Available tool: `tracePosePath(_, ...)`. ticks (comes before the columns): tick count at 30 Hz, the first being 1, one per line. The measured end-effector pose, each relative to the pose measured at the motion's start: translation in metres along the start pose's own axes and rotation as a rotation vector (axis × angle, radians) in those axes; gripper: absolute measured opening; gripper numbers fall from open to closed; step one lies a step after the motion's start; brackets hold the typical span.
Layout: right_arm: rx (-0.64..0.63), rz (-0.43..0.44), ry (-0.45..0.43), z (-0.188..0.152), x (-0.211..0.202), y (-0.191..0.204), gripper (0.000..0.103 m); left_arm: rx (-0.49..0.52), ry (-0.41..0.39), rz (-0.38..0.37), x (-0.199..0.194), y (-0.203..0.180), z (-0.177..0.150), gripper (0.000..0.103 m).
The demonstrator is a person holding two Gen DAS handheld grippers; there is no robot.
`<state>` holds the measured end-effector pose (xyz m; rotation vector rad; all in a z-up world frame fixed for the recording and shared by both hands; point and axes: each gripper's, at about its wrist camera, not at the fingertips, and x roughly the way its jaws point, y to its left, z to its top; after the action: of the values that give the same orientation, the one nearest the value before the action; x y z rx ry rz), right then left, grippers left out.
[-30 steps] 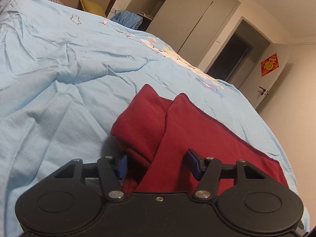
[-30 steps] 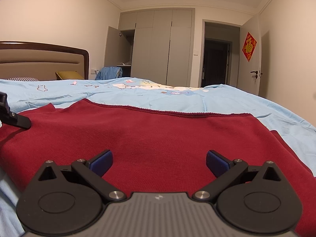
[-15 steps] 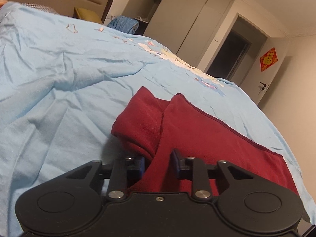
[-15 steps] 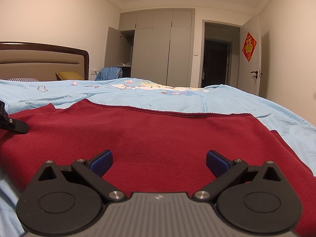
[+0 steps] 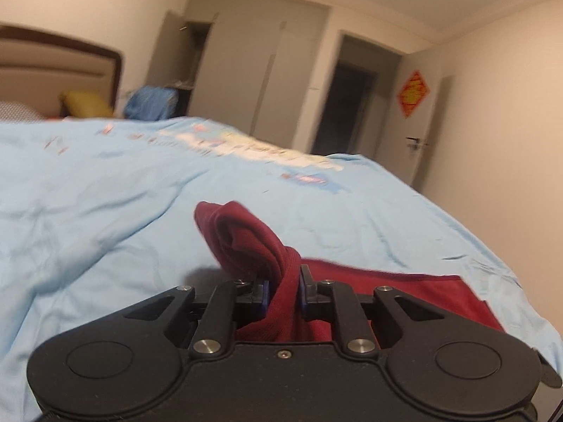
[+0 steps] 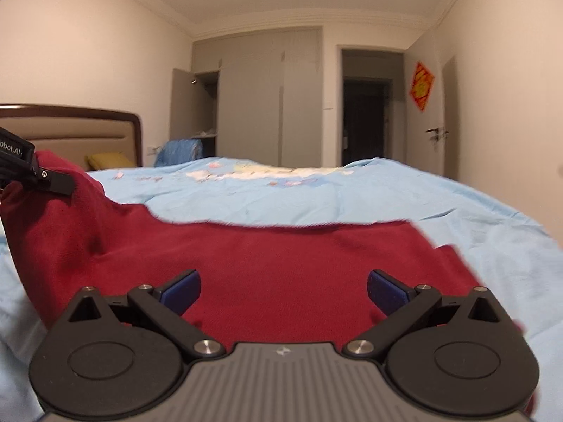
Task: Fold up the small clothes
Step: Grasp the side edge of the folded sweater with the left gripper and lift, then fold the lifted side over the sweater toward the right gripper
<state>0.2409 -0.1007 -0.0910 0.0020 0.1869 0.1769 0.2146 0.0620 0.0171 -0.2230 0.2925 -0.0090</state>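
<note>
Left wrist: claw (image 5: 283, 290) pinching lifted red garment (image 5: 253, 242) edge.

A bed (image 6: 440, 204) carries everything here, covered by a wrinkled light blue sheet (image 5: 105, 211) with a pale cartoon print (image 5: 253, 149) beyond the red garment, toward the wardrobe end. The dark red garment (image 6: 299, 263) lies directly on the sheet, mostly flat, its one corner raised off the bed. At the brown-framed headboard (image 6: 70, 130), a yellow pillow (image 5: 88, 103) rests against the padding.
</note>
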Motion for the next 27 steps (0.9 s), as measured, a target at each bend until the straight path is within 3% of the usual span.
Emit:
tracePosePath(7,0.080,-0.209,-0.038,0.019,-0.030,-0.052,0.103,0.241,0.013,-0.220,0.014,-0.082,0.013,0.016)
tracePosePath(10,0.102,-0.307,-0.029,0.020,-0.042,-0.075,0.103,0.360,0.048,-0.288,0.023,-0.119,-0.003,0.016)
tracePosePath(14,0.146,-0.376,-0.007,0.014,-0.057,-0.100,0.103,0.457,0.114,-0.358,0.030,-0.148,-0.031,0.018)
tracePosePath(16,0.159,-0.387,0.003,0.011,-0.062,-0.110,0.103,0.482,0.139,-0.371,0.032,-0.152,-0.044,0.020)
tracePosePath(19,0.185,-0.379,0.022,0.007,-0.061,-0.116,0.103,0.488,0.141,-0.401,0.027,-0.152,-0.054,0.032)
tracePosePath(21,0.198,-0.360,0.030,0.004,-0.061,-0.119,0.103,0.488,0.133,-0.411,0.021,-0.152,-0.057,0.050)
tracePosePath(23,0.206,-0.324,0.040,0.005,-0.058,-0.119,0.103,0.500,0.118,-0.391,0.013,-0.152,-0.061,0.059)
tracePosePath(27,0.222,-0.227,0.039,0.008,-0.058,-0.115,0.103,0.534,0.109,-0.322,-0.004,-0.144,-0.071,0.065)
